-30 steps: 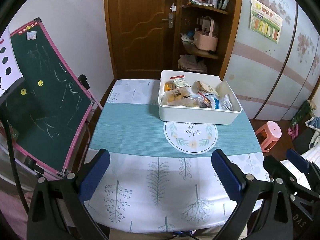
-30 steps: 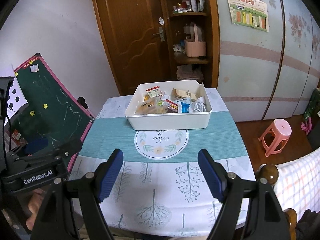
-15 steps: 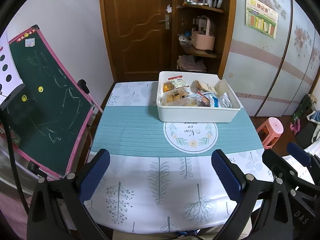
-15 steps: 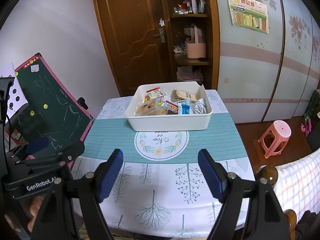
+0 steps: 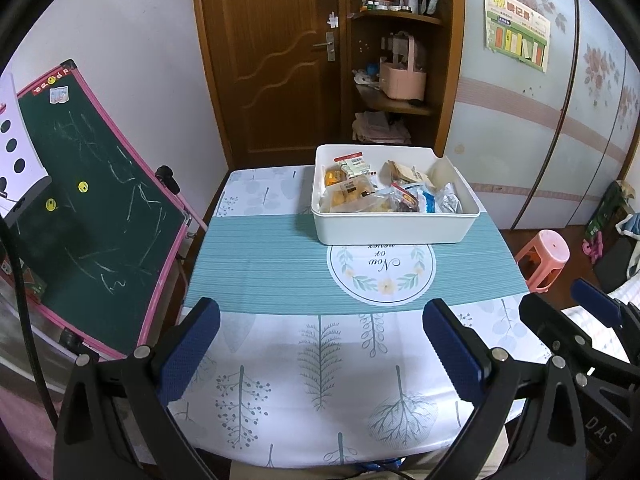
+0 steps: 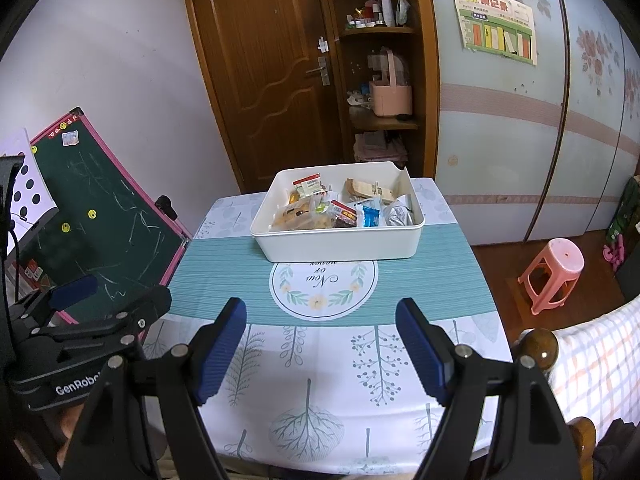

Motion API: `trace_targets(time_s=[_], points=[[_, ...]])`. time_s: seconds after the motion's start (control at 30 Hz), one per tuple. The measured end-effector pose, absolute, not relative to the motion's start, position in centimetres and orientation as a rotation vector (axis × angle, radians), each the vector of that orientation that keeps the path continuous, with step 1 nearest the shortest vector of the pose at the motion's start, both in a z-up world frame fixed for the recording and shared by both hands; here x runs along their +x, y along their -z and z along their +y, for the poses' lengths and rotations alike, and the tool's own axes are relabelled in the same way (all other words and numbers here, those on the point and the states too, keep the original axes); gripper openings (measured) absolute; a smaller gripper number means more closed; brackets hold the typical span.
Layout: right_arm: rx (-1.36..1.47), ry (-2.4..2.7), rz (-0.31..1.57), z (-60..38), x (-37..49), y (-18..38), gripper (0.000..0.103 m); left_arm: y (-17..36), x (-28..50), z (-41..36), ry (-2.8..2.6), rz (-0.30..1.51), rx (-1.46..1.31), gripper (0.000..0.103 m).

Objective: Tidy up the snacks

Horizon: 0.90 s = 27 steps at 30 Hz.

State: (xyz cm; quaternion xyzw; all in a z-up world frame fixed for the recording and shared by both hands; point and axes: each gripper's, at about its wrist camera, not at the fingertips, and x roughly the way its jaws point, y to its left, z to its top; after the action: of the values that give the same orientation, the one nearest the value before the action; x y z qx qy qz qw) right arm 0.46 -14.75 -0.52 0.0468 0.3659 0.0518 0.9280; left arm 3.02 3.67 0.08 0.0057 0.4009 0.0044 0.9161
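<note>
A white rectangular bin (image 5: 394,231) (image 6: 340,245) stands at the far side of the table, on a teal runner. It holds several wrapped snacks (image 5: 360,194) (image 6: 320,214), among them yellow cakes, a blue packet and silver packets. My left gripper (image 5: 320,352) hovers over the near edge of the table, open, with nothing between its blue pads. My right gripper (image 6: 322,346) hangs beside it on the right, also open and empty. Each gripper shows at the edge of the other's view. Both are well short of the bin.
The tablecloth (image 5: 320,360) has a tree print and a round emblem (image 5: 382,270). A green chalkboard (image 5: 80,208) leans at the left of the table. A pink stool (image 6: 554,274) stands on the floor at right. Behind are a wooden door (image 5: 276,60) and corner shelves (image 5: 396,96).
The left wrist view has rolled slightly, levelling the table and bin. The right gripper has held still. Both pairs of jaws stay as wide as before.
</note>
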Motion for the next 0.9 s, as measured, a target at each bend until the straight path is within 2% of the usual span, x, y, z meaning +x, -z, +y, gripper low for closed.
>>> trace_targets(time_s=[0.9], points=[[0.099,-0.111,0.757,-13.7,0.0,0.9,0.078,0.5,2.3,5.0,-0.019,0.841,0.014,0.101]])
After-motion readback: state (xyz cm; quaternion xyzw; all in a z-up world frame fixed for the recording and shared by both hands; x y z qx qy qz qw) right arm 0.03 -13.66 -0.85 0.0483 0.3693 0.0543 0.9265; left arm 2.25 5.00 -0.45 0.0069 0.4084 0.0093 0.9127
